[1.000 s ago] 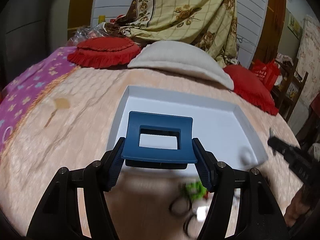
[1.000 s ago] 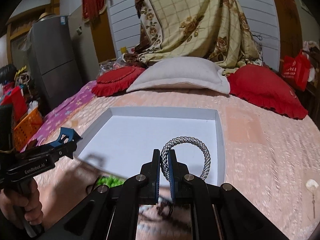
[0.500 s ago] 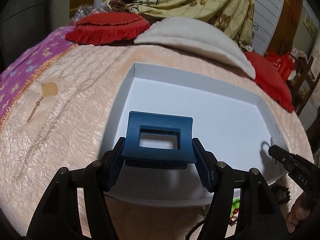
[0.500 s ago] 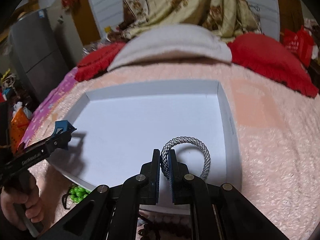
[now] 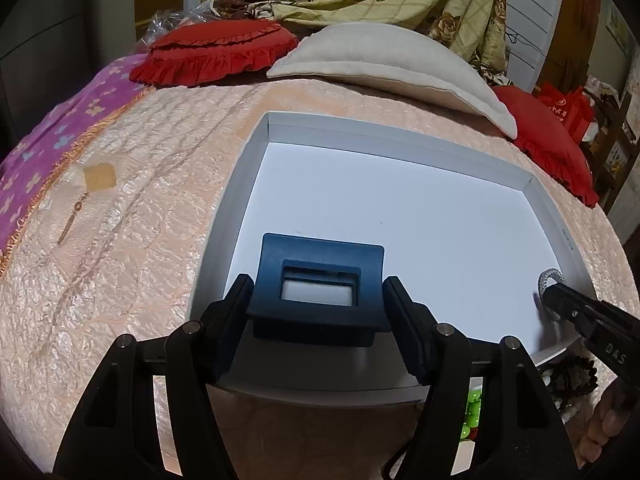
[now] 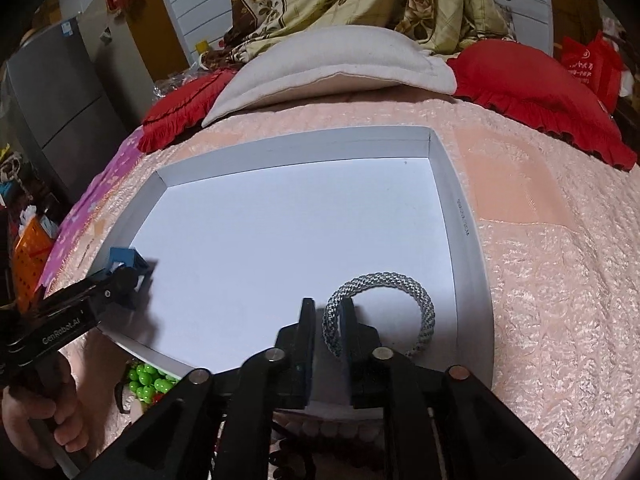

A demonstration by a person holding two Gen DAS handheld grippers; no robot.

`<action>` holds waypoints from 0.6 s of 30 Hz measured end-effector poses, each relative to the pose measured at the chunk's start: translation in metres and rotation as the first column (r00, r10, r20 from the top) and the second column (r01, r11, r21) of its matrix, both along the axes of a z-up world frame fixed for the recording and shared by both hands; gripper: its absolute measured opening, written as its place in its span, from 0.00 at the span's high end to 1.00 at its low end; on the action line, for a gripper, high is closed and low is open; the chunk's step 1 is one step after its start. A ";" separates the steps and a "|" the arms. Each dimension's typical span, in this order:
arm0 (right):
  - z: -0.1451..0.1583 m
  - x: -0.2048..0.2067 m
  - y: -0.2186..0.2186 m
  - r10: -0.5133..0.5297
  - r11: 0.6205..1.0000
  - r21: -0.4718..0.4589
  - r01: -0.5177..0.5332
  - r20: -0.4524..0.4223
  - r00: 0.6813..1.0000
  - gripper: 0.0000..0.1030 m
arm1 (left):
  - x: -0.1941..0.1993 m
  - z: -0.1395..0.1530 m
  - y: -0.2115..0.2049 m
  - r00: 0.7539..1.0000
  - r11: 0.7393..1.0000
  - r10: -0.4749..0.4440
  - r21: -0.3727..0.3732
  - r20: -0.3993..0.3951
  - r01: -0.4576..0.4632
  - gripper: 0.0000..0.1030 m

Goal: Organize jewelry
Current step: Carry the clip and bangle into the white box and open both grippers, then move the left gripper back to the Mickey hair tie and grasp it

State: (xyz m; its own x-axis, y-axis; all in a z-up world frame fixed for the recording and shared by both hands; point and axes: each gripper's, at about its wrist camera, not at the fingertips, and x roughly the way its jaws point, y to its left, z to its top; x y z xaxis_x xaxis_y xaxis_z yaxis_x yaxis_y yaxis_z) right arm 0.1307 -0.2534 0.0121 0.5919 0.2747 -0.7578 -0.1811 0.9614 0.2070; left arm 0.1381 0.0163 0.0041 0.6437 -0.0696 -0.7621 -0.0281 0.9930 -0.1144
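Jewelry goes into the white box (image 6: 460, 216) on the bed (image 5: 120, 264), so both grippers hang low over its floor near the front wall. The right gripper (image 6: 326, 320) has just been opening: its jaws stand apart with the silver bracelet (image 6: 416, 304) between them, one pad near or touching the band, the other clear of it, so the bracelet looks released and lying in the box's right front corner, close to the right wall. The left gripper (image 5: 318, 300) holds a blue hair clip (image 5: 320, 280) across its width, pads pressed on both sides, over the box's left front part, well apart from the bracelet, likely so each piece gets its own spot. Green beads (image 6: 150, 380) and dark beads (image 5: 572, 372) wait outside the front wall.
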 end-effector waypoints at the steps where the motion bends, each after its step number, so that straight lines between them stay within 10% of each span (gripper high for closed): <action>1: 0.002 -0.002 0.001 -0.003 1.000 -0.002 0.003 0.008 1.000 0.65 | 0.001 0.000 0.000 1.000 1.000 -0.001 0.004 0.000 0.001 0.35; 18: 0.043 -0.063 -0.042 -0.134 0.989 0.081 0.122 0.162 0.978 0.62 | -0.046 0.024 0.012 0.997 0.993 -0.044 -0.109 0.063 0.050 0.24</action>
